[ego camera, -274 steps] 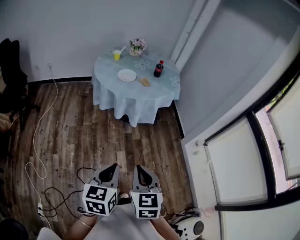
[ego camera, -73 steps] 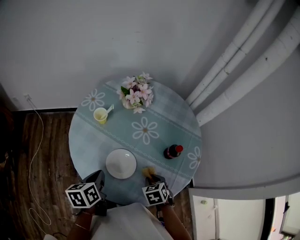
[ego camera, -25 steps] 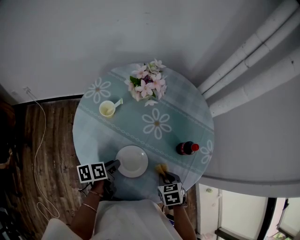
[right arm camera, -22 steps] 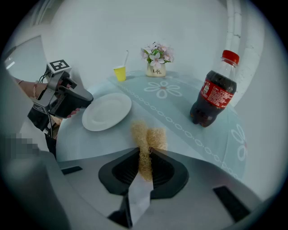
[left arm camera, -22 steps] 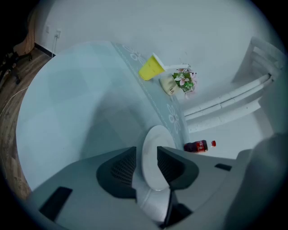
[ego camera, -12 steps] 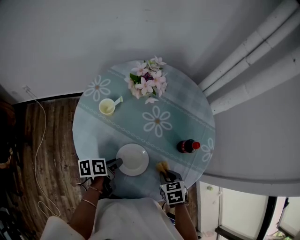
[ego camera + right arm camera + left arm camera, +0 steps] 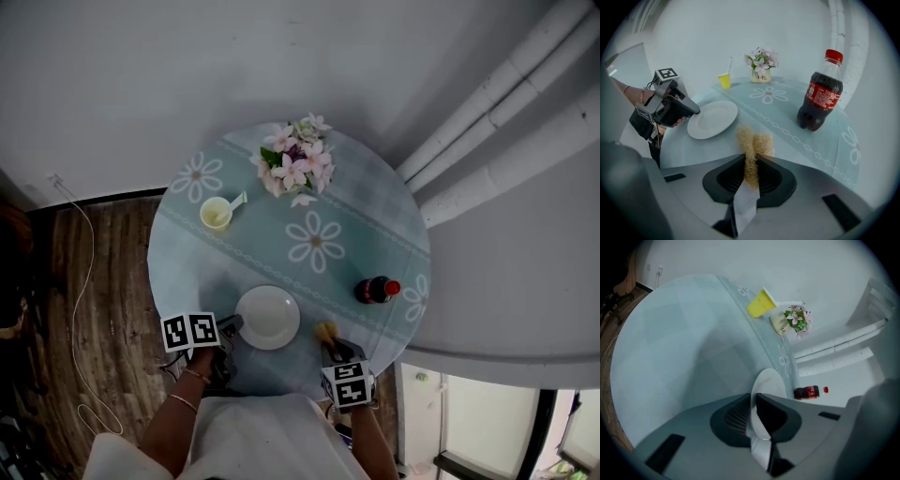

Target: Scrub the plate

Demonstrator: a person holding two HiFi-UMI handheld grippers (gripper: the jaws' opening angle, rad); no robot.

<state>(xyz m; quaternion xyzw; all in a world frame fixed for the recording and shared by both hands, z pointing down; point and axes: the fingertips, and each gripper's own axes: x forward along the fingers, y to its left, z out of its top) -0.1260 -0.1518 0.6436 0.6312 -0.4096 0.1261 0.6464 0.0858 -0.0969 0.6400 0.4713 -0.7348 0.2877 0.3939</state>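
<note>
Left hand-held gripper just closed on plate rim, right hand-held gripper clamping scrubber

The tablecloth is coloured pale blue and printed with white daisies; the plate is white. Beyond the plate a yellow cup and pink flowers are seen, right of it a tan scrubber and a dark, red-capped bottle.
</note>
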